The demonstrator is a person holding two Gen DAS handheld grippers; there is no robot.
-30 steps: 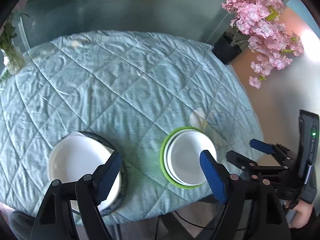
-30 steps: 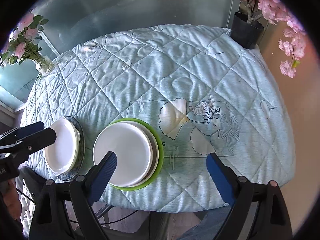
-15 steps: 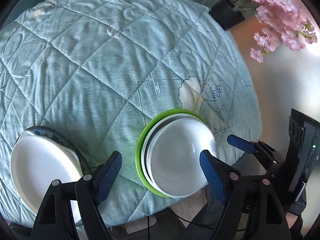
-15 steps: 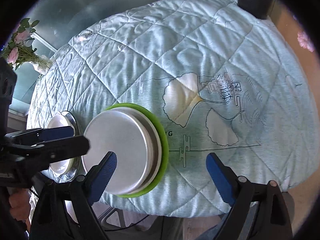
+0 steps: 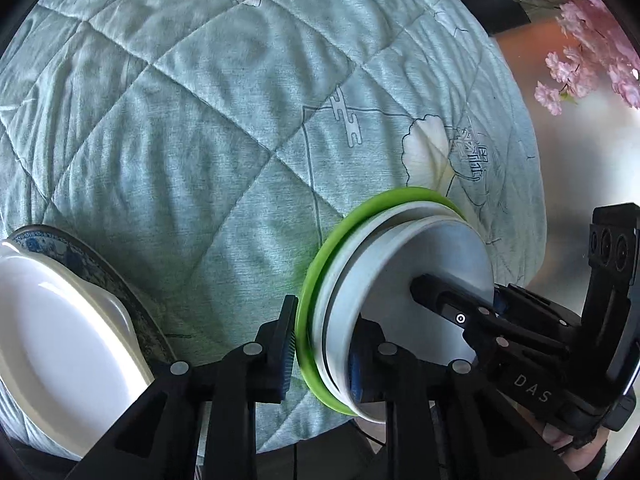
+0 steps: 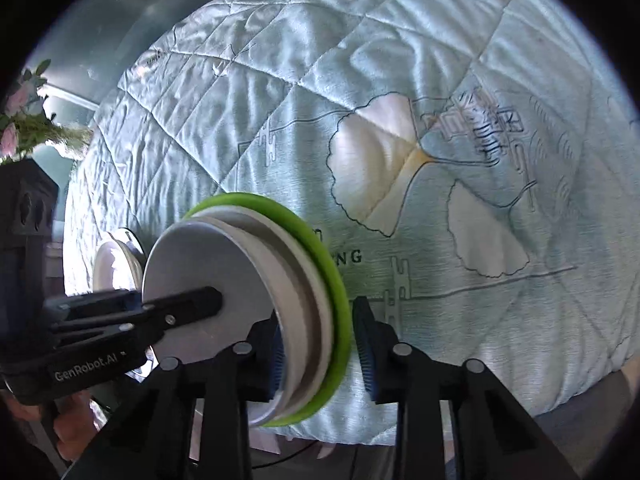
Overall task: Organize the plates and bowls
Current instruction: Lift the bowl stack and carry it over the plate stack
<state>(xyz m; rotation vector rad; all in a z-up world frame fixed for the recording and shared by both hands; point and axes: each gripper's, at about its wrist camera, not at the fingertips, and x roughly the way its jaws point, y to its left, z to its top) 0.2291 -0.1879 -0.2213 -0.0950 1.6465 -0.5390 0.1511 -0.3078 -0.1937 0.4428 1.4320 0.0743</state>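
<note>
"DAS" is printed in pale letters on the black body of the right gripper (image 5: 460, 300) as the left wrist camera sees it, and "GenRobot.AI" runs along the body of the left gripper (image 6: 192, 304) in the right wrist view. On the quilted cloth (image 6: 400, 80) the letters "NG" can be read just right of the green rim; the other printed characters by the pale ginkgo leaves (image 6: 380, 168) are too blurred to read. The stack (image 5: 400, 272) (a green plate (image 5: 320, 268) under white dishes) sits near the table's front edge, and both grippers have just been closing on it from opposite sides: each now has its jaws narrow, one pad under the green rim and one over the white top dish (image 6: 192, 264). A second pile, a white dish on a blue-patterned plate (image 5: 80, 252), lies to the left, apart from the stack. The pale blue-green cloth covers a round table; pink blossoms (image 5: 580, 40) in a dark pot (image 5: 496, 12) stand beyond its far right edge, and a small bunch of flowers (image 6: 24, 120) at the far left.
</note>
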